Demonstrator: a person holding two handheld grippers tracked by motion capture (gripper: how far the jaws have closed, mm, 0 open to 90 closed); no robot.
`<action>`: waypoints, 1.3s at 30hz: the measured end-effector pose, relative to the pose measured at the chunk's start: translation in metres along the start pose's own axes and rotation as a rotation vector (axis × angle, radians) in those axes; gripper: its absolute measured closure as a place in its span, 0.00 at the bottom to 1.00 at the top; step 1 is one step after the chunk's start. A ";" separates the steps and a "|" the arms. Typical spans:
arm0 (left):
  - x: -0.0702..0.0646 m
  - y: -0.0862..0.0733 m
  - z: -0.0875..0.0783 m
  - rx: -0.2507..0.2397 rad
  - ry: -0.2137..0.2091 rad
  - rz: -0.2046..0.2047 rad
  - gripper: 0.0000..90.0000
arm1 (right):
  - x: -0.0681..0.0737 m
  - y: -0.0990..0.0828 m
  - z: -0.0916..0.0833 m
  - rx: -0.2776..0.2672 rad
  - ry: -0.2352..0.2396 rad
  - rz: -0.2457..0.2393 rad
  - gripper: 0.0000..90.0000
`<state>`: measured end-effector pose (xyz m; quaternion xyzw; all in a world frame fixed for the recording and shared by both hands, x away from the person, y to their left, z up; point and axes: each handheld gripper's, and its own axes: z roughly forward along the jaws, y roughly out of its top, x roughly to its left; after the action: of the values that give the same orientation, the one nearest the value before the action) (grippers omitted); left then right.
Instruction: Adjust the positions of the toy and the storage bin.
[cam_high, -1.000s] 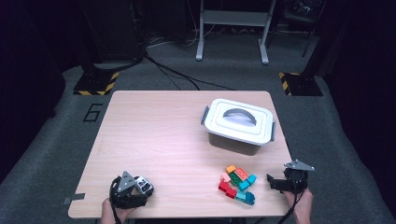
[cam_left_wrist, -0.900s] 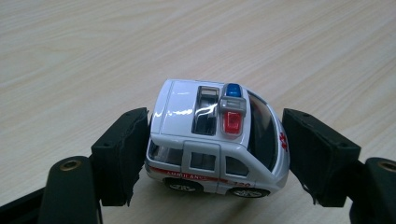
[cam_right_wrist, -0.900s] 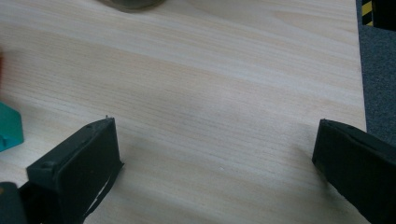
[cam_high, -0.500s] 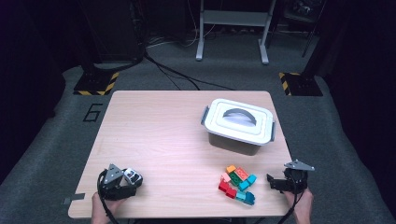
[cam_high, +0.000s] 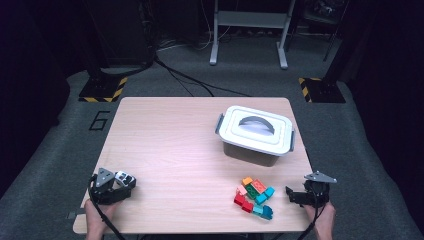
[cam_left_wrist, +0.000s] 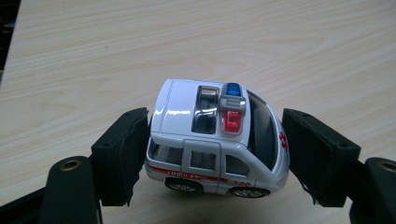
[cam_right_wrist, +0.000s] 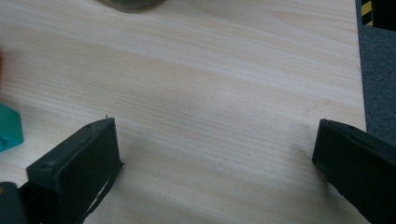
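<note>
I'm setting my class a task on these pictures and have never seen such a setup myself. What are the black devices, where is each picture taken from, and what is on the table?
No robot is at work here: a person holds a two-jaw tool in each hand. The high view looks down on a wooden table from above the person's side. There the left hand-held gripper is at the near left corner and the right hand-held gripper at the near right. On the table stand a lidded white box and, nearer, a heap of coloured toy bricks. The other two pictures come from cameras riding on the grippers. The left gripper view shows its black pads clamped on a white toy ambulance. The right gripper view shows its jaws apart over bare wood, holding nothing.
</note>
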<state>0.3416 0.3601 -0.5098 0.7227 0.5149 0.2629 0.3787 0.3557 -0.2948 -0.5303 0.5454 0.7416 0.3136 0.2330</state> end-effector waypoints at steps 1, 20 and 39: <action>0.003 0.000 0.000 -0.001 0.008 -0.009 0.28 | 0.000 0.000 0.000 0.000 0.000 -0.003 0.00; 0.045 -0.004 0.013 0.013 0.169 -0.117 0.28 | 0.000 0.000 0.000 0.002 -0.004 0.006 0.00; 0.045 -0.009 0.018 0.091 0.206 -0.099 0.22 | 0.000 0.000 0.000 0.001 -0.003 -0.001 0.00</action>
<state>0.3655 0.3995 -0.5276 0.6820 0.5977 0.2931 0.3029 0.3555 -0.2949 -0.5301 0.5458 0.7416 0.3123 0.2338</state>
